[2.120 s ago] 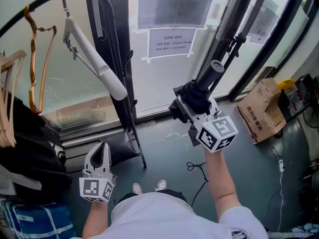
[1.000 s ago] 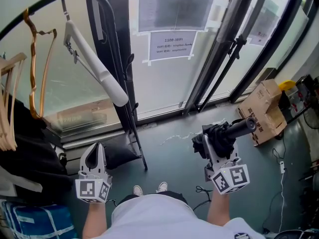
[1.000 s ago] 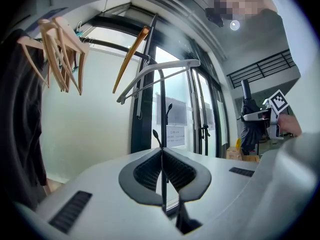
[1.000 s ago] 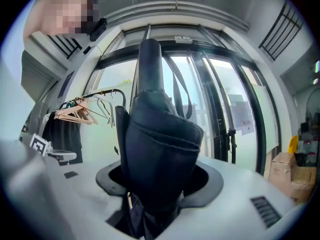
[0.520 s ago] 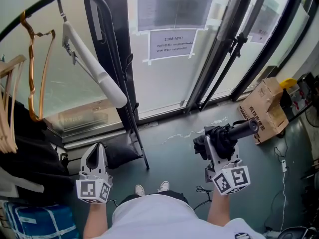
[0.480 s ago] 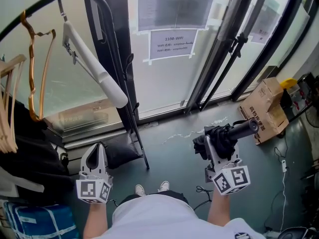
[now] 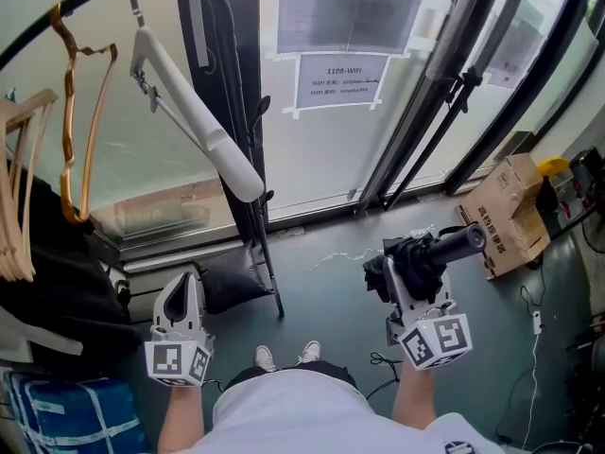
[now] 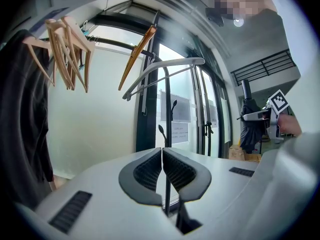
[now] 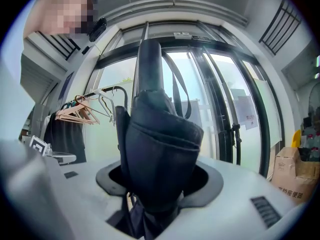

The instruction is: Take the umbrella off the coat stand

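We face tall glazed doors (image 7: 312,173) across the far side, and to their left stands the black coat stand (image 7: 232,64), its rail curving away to the left over our heads. A dark garment (image 7: 47,282) hangs from that rail at the far left, with a blue bag (image 7: 66,414) on the floor beneath it. On the right, by the doors, a cardboard box (image 7: 510,211) sits on the floor. A long white hanger (image 7: 198,121) slants down from the rail in front of the stand's pole, and a brown hanger (image 7: 71,130) and pale wooden hangers (image 7: 19,206) hang further left. The folded black umbrella (image 7: 425,253) is off the stand, well to its right, lying about level above the floor with its handle end pointing towards the box. Our right gripper (image 7: 405,270) holds it: in the right gripper view the jaws (image 9: 159,176) are clamped on either side of the rolled dark fabric (image 9: 160,149), which fills the gap between them. Our left gripper (image 7: 182,287) sits low near the stand's foot, and its jaws (image 8: 162,156) are pressed together with nothing in them. A paper notice (image 7: 340,81) is taped to the glass, and our shoes (image 7: 282,356) show at the near edge.
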`<act>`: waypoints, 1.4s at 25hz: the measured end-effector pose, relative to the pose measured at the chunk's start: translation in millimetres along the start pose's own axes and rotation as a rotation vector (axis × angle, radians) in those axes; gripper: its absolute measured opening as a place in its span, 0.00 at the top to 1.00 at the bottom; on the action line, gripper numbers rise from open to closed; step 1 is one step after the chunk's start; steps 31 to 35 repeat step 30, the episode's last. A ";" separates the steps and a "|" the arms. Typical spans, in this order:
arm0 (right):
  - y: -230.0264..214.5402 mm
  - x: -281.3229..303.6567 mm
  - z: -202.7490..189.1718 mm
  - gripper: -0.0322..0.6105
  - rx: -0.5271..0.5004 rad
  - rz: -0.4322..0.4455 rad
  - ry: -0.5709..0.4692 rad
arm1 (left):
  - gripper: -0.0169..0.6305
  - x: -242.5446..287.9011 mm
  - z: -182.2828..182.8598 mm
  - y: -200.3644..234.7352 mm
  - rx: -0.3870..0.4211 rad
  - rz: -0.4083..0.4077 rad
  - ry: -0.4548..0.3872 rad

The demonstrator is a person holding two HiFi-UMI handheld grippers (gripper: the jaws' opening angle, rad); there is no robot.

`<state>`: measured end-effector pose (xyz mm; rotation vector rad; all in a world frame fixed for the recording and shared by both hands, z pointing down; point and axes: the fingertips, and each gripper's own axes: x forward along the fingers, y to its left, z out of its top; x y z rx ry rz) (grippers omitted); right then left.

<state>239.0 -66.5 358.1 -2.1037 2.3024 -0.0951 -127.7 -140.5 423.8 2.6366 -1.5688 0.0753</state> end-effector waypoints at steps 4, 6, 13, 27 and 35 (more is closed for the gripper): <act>4.1 3.0 2.6 0.55 -0.010 0.009 0.003 | 0.93 -1.1 1.7 4.7 -0.008 0.008 -0.007; 7.2 4.4 3.3 0.55 -0.015 0.016 0.005 | 0.93 -0.6 2.3 5.6 -0.008 0.006 -0.011; 17.8 5.6 5.4 0.55 -0.027 0.044 0.018 | 0.93 -3.0 0.0 5.9 -0.015 -0.002 -0.006; 39.9 17.5 11.0 0.55 -0.043 0.093 0.016 | 0.93 -12.9 -1.6 19.6 -0.025 0.019 -0.007; 45.4 20.8 9.4 0.55 -0.043 0.100 0.018 | 0.93 -14.2 -4.4 24.0 -0.027 0.023 -0.004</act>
